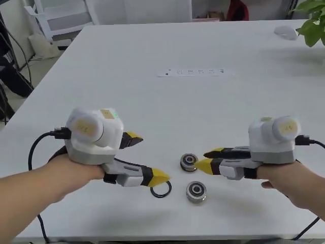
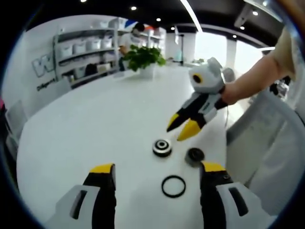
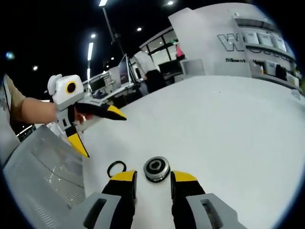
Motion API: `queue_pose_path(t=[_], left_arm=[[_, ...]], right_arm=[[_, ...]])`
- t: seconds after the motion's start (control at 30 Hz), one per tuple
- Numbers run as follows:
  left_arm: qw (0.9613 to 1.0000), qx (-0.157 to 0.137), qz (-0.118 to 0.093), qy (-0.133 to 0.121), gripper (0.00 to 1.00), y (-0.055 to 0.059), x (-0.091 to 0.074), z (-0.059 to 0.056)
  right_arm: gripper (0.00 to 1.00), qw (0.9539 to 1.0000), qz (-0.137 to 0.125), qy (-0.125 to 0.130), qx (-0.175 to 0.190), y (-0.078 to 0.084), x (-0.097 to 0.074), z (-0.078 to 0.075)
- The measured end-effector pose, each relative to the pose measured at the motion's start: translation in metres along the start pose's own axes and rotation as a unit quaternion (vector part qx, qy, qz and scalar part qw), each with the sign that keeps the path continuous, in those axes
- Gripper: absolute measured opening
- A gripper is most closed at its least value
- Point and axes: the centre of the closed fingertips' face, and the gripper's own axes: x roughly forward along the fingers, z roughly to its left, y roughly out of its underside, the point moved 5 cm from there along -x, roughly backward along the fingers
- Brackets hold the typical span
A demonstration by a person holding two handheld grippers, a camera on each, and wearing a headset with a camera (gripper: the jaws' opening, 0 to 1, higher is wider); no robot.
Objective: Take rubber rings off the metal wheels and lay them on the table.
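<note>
Lower centre, head view: black rubber ring (image 1: pixel 160 189) lying free on white table (image 1: pixel 152 101) beside upper round metal wheel (image 1: pixel 189 161) and lower round metal wheel (image 1: pixel 196 191); left gripper (image 1: pixel 155 157) gaping, empty; right gripper (image 1: pixel 207 158) narrowly parted, empty, facing the upper wheel, so the next move is seemingly to pinch and peel its ring.
</note>
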Motion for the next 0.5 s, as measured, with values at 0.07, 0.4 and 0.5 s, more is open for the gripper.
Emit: queue_pose_path(t=[0.07,0.4,0.5], left_arm=[[1.0,0.001,0.001,0.002,0.71,0.0,0.004,0.0],[0.9999,0.007,0.006,0.006,0.64,0.003,0.019,0.003],[1.0,0.004,0.007,0.006,0.63,0.004,0.022,0.004]], right_arm=[[0.25,1.0,0.003,0.0,-0.004,0.002,0.001,-0.001],[0.24,0.9997,0.015,0.001,-0.018,0.011,0.007,-0.004],[0.22,0.9996,0.017,0.001,-0.023,0.014,0.009,-0.005]])
